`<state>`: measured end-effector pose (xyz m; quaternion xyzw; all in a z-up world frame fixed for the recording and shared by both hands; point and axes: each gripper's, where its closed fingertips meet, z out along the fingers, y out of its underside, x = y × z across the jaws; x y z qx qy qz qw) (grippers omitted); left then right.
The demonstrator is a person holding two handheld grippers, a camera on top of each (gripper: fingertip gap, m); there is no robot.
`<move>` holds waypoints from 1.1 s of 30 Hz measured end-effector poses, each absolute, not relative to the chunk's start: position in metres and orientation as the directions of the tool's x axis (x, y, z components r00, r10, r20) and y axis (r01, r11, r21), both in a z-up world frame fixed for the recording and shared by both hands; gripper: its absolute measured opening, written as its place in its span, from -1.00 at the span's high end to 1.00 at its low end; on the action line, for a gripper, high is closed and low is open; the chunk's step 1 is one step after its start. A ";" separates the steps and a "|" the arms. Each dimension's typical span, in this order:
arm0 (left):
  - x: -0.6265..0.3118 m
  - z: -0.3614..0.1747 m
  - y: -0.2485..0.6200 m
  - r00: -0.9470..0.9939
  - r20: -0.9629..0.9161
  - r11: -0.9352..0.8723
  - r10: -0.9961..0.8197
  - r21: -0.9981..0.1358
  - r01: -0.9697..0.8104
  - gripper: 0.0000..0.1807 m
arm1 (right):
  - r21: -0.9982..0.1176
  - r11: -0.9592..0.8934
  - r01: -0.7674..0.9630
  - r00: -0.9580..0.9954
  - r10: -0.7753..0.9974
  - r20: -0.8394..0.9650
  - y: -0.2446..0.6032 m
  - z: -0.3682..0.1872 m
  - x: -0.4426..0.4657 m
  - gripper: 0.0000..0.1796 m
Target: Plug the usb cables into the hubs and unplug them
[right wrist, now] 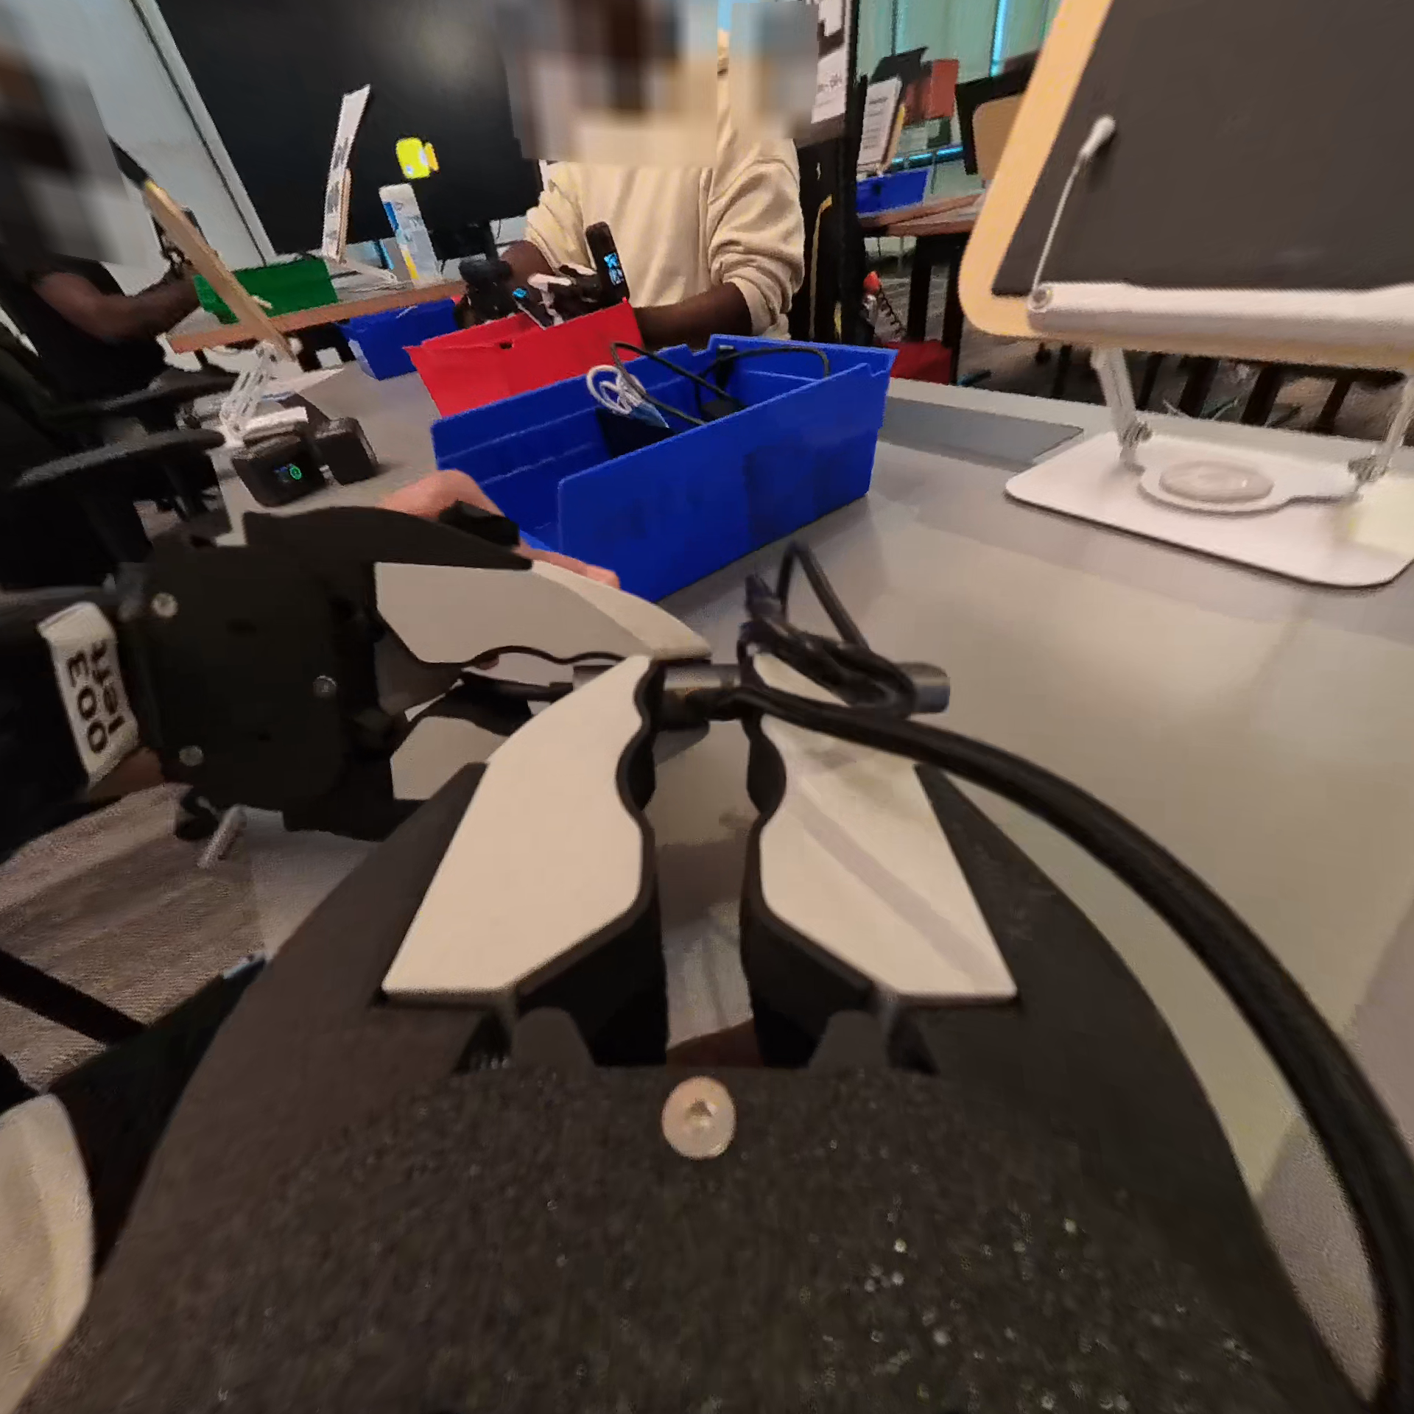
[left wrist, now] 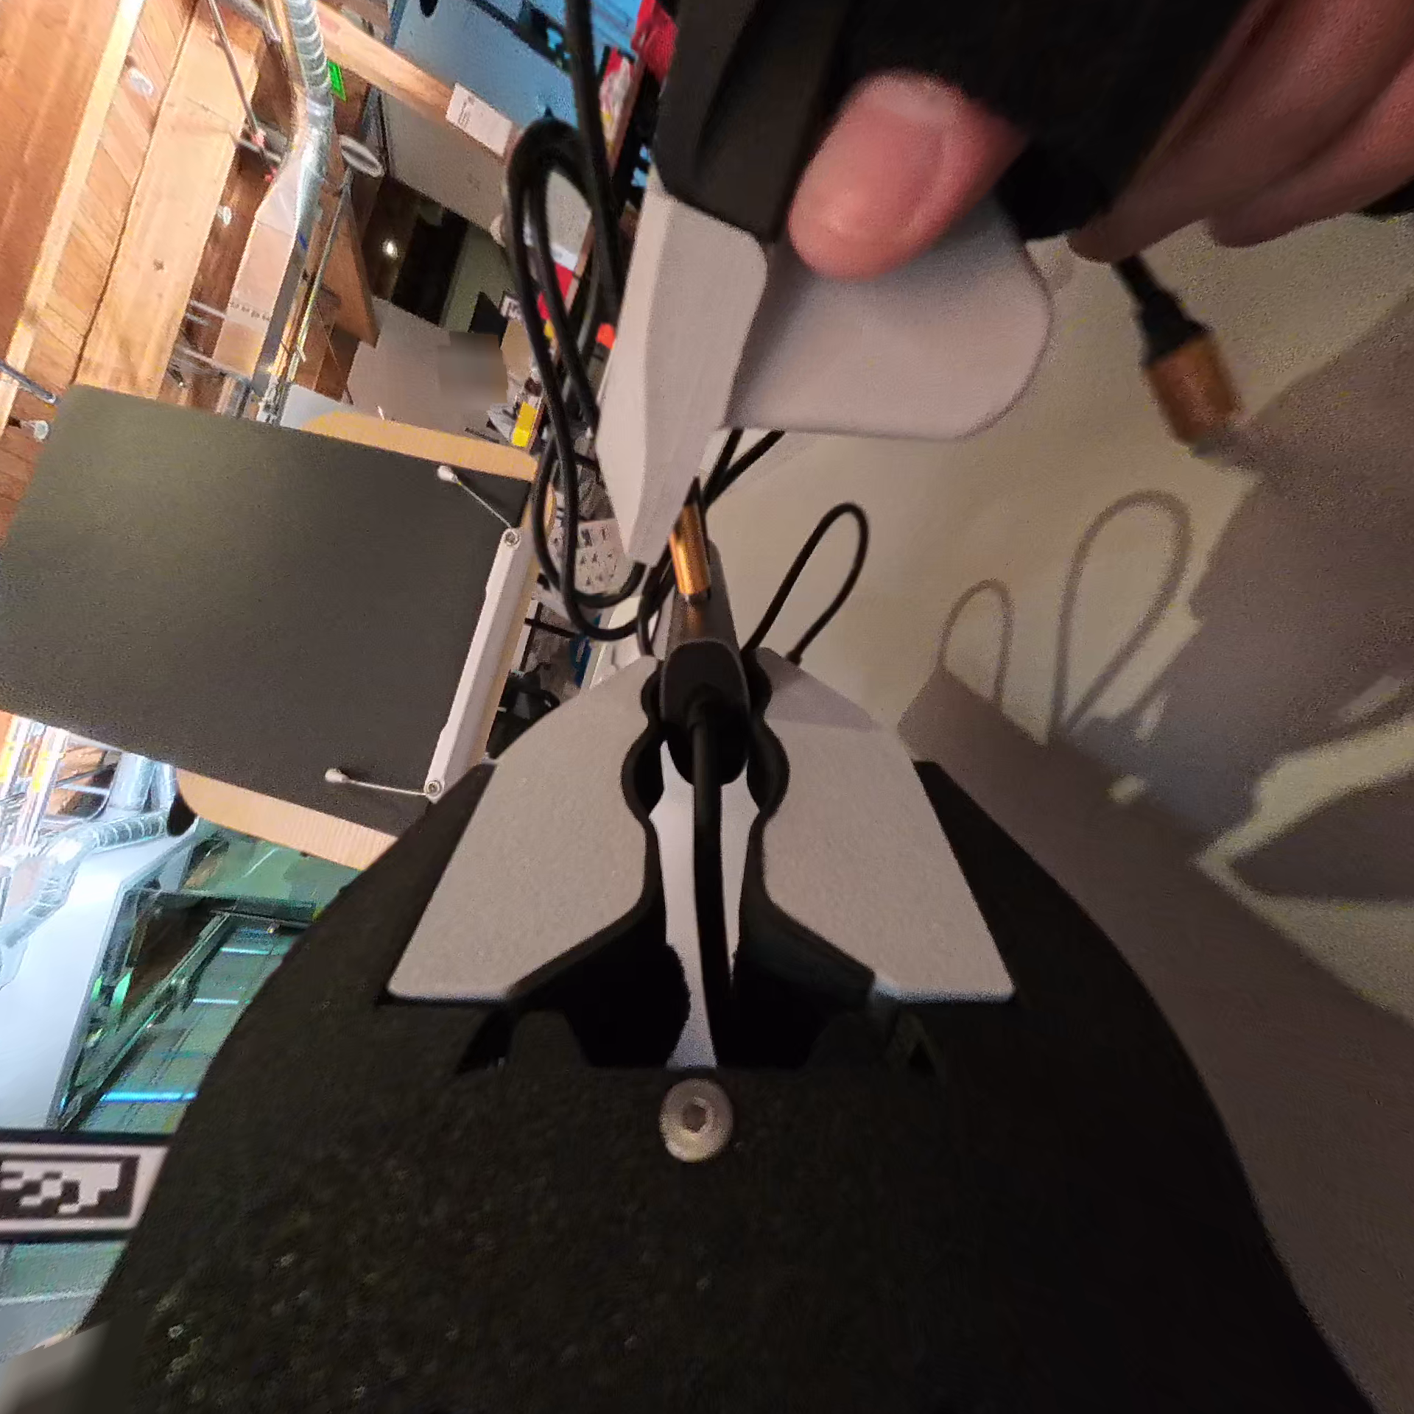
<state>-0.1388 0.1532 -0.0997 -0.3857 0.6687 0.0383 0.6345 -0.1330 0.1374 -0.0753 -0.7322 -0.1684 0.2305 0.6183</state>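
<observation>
Your left tongs (left wrist: 704, 689) are pinched on a black plug (left wrist: 700, 692), its cable (left wrist: 708, 842) running back down the gap between the two fingers toward the camera. Just past that plug, in line with it, a gold-sleeved connector (left wrist: 689, 555) sits under the tip of the right tongs, which come in from above with a thumb (left wrist: 887, 176) resting on their body. Whether the plug and the gold piece are fully mated you cannot tell from here. A second gold-tipped connector (left wrist: 1186, 382) hangs off to the right, blurred.

Your right tongs (right wrist: 700, 689) are narrow and clamp a dark grey connector (right wrist: 692, 689) at the very tips. A thick black cord (right wrist: 1071, 803) leaves it and sweeps right and back past the right finger. Just beyond the tips lies a loose bundle of black cables (right wrist: 834, 658) on the grey table (right wrist: 1148, 727). The left tongs (right wrist: 650, 658) meet yours from the left, tip to tip.

Farther ahead stands a blue bin (right wrist: 689, 490) holding more cables, and well to the right a white stand (right wrist: 1224, 505).
</observation>
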 end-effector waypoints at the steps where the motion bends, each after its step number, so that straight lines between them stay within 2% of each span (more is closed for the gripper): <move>1: -0.139 -0.100 0.152 0.100 -0.877 0.704 -0.469 -0.440 -0.558 0.81 | -0.986 -0.167 -0.012 0.838 0.537 -0.101 0.137 -0.076 -0.133 0.85; 4: -0.141 -0.105 0.157 0.091 -0.889 0.686 -0.449 -0.408 -0.602 0.81 | -0.976 -0.216 0.015 0.818 0.565 -0.113 0.138 -0.084 -0.133 0.88; 7: -0.140 -0.103 0.159 0.109 -0.882 0.673 -0.459 -0.426 -0.605 0.81 | -0.976 -0.215 0.037 0.819 0.567 -0.094 0.139 -0.084 -0.132 0.88; 10: -0.139 -0.101 0.160 0.106 -0.888 0.683 -0.446 -0.415 -0.601 0.81 | -0.970 -0.231 0.071 0.815 0.574 -0.077 0.137 -0.085 -0.132 0.72; 14: -0.140 -0.104 0.160 0.098 -0.891 0.686 -0.443 -0.407 -0.603 0.81 | -0.963 -0.246 0.111 0.828 0.558 -0.047 0.138 -0.090 -0.130 0.82; 21: -0.140 -0.107 0.163 0.102 -0.885 0.669 -0.454 -0.415 -0.616 0.81 | -0.953 -0.262 0.155 0.827 0.561 -0.020 0.137 -0.093 -0.129 0.84; 28: -0.138 -0.094 0.166 0.143 -0.867 0.655 -0.478 -0.460 -0.600 0.80 | -0.962 -0.270 0.028 0.808 0.573 -0.137 0.135 -0.080 -0.127 0.85; 33: -0.135 -0.089 0.164 0.168 -0.843 0.628 -0.511 -0.500 -0.596 0.80 | -0.968 -0.249 -0.008 0.805 0.573 -0.154 0.131 -0.071 -0.122 0.84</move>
